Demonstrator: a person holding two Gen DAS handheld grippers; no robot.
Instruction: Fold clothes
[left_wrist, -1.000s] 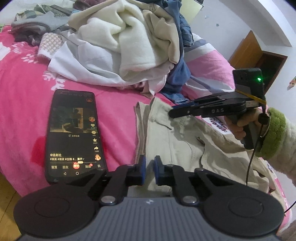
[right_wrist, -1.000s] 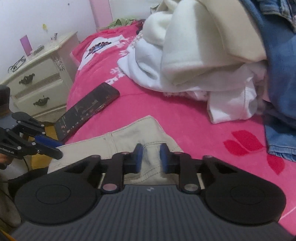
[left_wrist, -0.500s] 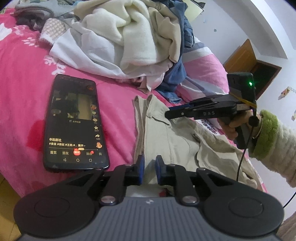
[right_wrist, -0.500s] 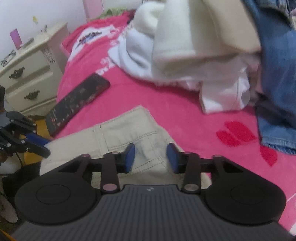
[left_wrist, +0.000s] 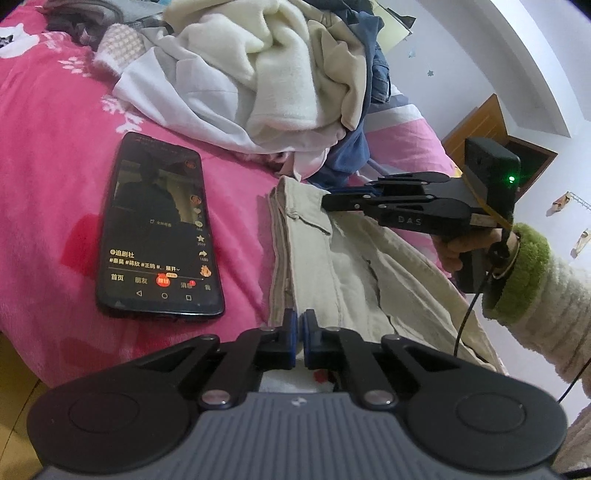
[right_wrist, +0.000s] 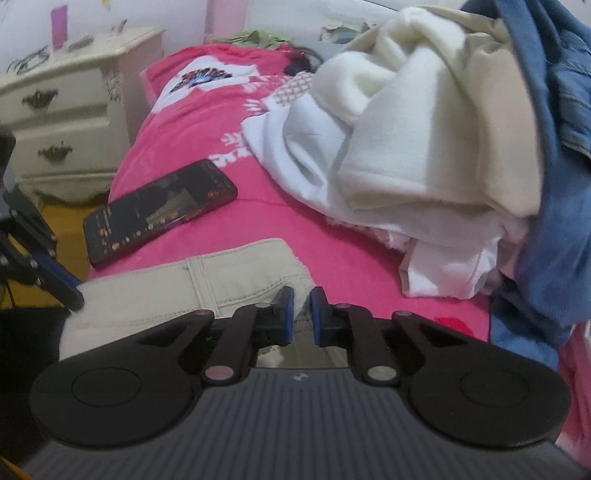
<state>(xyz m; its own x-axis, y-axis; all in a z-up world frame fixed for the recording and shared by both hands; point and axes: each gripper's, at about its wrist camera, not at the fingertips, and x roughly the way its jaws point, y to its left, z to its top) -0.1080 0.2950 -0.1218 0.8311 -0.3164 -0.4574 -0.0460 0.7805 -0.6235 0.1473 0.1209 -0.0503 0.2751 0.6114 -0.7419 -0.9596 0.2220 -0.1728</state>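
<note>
Room: a bedroom, where a bed (left_wrist: 55, 155) under a bright pink plush blanket served as the folding surface; a cream nightstand (right_wrist: 62, 122) with dark drawer pulls stood beside it.
Task garment: khaki trousers (left_wrist: 332, 266) lay near the bed's edge, already doubled lengthwise, the waistband end toward the laundry pile, apparently squared up for the next fold.
Left tongs (left_wrist: 299, 334): clenched, blue pads nearly meeting, at the trousers' near edge; the left view did not settle whether cloth was pinched between them.
Right tongs (right_wrist: 303, 314): jaws had just been closing, a narrow gap left between the pads; they hung over the waistband corner, and a pinch on the cloth could not be confirmed.
Right hand (left_wrist: 461, 251): gripped the tool's handle, wrist in a fuzzy cream sleeve (left_wrist: 554, 295) with a green cuff.
Placement, as judged: one tool at each end of the trousers suggested the two ends were to be lifted and brought together.
Fabric: the trousers looked like stiff cotton twill with stitched seams and a pocket flap, likely to hold a crease.
Pile (left_wrist: 280, 74): unfolded fleece in cream and white, heaped with blue denim, soft and lumpy, well behind the trousers.
Phone (left_wrist: 159, 225): a glossy black slab, screen lit, flat on the blanket just beside the trousers, seemingly left playing.
</note>
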